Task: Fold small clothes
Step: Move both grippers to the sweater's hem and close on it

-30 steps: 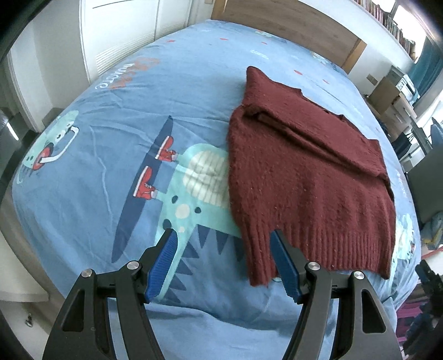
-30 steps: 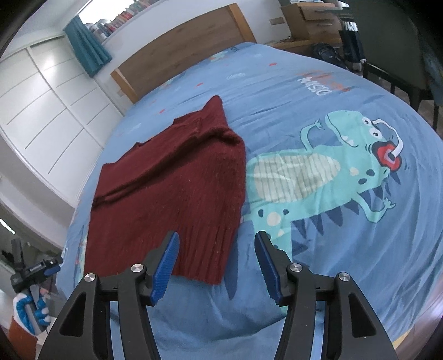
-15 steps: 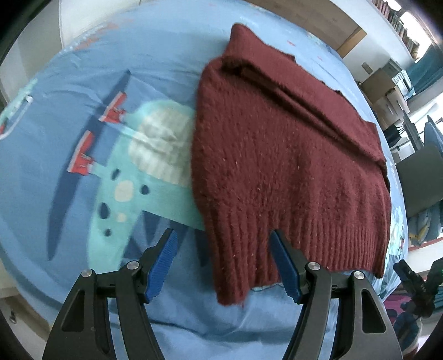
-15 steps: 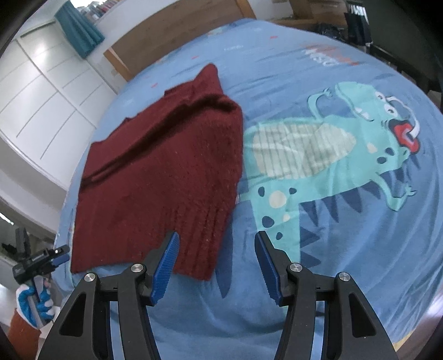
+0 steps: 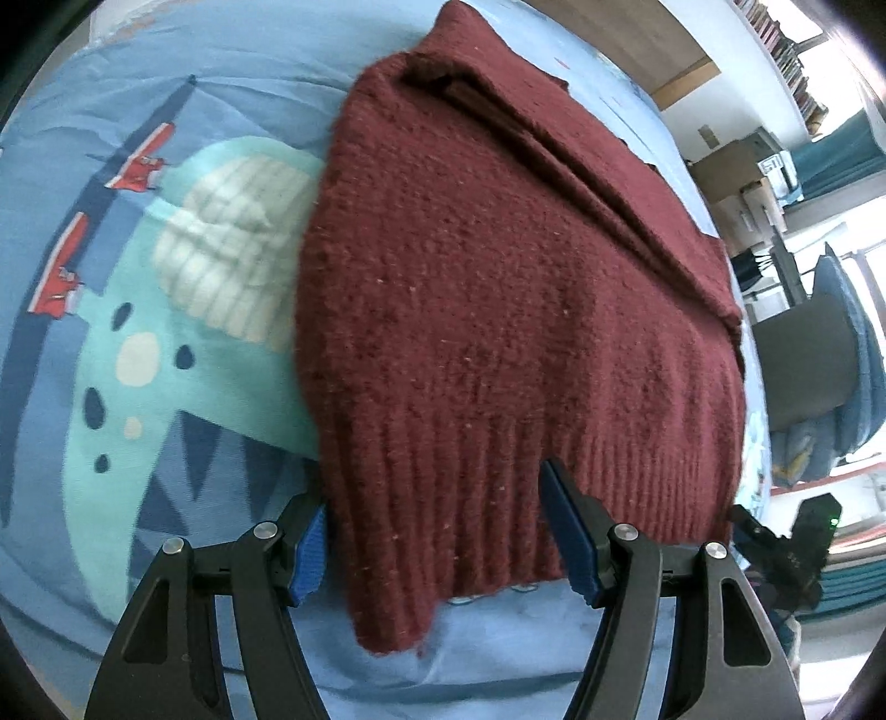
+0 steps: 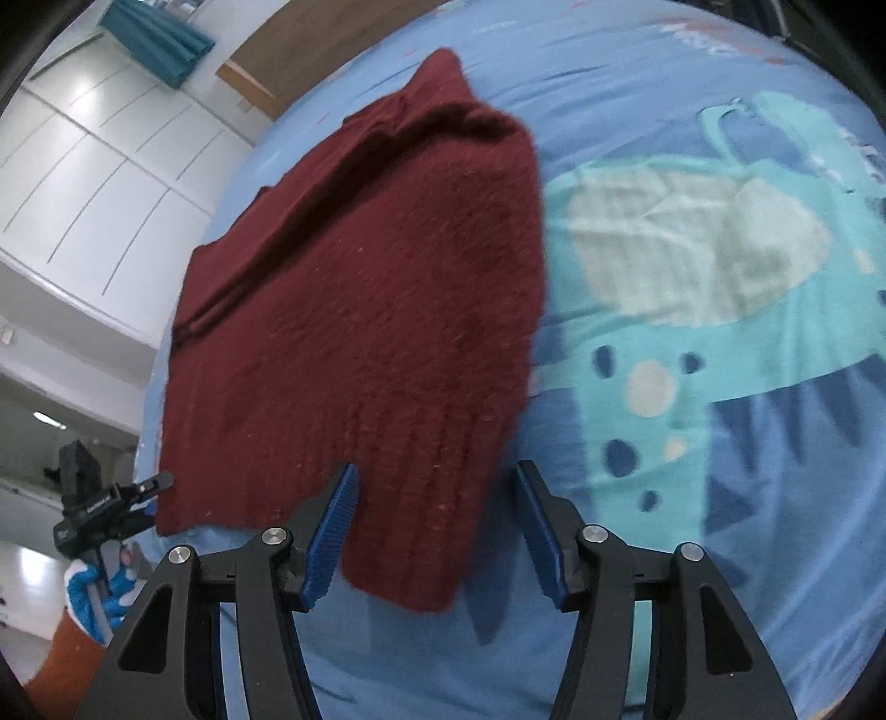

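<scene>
A maroon knitted sweater [image 5: 498, 288] lies flat on a blue bed sheet [image 5: 138, 387] with a dinosaur print, its sleeves folded in and its ribbed hem toward me. My left gripper [image 5: 432, 487] is open and straddles the hem's left corner. The knit covers the edge of its left pad, and its right pad [image 5: 570, 531] rests over the ribbing. In the right wrist view my right gripper [image 6: 436, 467] is open around the other hem corner of the sweater [image 6: 360, 288]. Its left pad [image 6: 332, 531] is over the knit and its right pad is over bare sheet [image 6: 692, 387].
A wooden headboard [image 5: 626, 50] stands at the far end of the bed. White wardrobe doors [image 6: 83, 166] line one side. Cardboard boxes [image 5: 742, 183] and a dark chair [image 5: 803, 360] are on the other. A gloved hand [image 6: 88, 592] shows at the bed's near edge.
Both grippers have come down and tilted toward the sweater's hem. Each hem corner now sits between a pair of jaws. The sweater has stayed where it was.
</scene>
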Demonstrator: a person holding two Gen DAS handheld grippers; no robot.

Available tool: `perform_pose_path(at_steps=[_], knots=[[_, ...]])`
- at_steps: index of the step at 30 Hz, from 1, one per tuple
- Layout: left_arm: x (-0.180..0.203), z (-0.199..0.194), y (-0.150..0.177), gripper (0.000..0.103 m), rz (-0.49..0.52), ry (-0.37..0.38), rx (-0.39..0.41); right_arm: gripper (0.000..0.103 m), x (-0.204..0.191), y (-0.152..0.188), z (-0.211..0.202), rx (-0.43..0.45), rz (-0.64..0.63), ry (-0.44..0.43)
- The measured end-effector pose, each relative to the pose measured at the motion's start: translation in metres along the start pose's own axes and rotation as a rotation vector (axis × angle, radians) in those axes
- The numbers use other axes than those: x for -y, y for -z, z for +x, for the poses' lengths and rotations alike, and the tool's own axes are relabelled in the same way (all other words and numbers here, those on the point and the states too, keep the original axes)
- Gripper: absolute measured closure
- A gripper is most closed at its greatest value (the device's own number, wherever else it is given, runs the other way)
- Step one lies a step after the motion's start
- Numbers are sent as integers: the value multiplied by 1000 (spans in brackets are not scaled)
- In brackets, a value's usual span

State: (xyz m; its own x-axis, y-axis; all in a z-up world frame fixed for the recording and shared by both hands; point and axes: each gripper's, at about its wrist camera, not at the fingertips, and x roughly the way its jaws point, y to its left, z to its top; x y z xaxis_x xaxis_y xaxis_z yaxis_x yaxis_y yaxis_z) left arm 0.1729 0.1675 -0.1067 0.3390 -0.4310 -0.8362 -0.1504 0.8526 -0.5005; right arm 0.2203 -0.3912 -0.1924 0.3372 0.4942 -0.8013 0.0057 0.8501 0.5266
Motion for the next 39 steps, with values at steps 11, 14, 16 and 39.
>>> perform_pose_path(at_steps=[11, 14, 16, 39], knots=[[-17, -1, -8, 41, -107, 164, -4, 43, 14, -4, 7, 1, 110, -172], [-18, 3, -12, 41, -127, 193, -4, 45, 21, -5, 10, 9, 153, -217], [-21, 3, -15, 41, -134, 202, -7, 47, 28, -7, 13, 13, 191, -243], [-44, -11, 2, 93, -155, 178, -18, 86, 26, -3, 4, 29, 221, -322]])
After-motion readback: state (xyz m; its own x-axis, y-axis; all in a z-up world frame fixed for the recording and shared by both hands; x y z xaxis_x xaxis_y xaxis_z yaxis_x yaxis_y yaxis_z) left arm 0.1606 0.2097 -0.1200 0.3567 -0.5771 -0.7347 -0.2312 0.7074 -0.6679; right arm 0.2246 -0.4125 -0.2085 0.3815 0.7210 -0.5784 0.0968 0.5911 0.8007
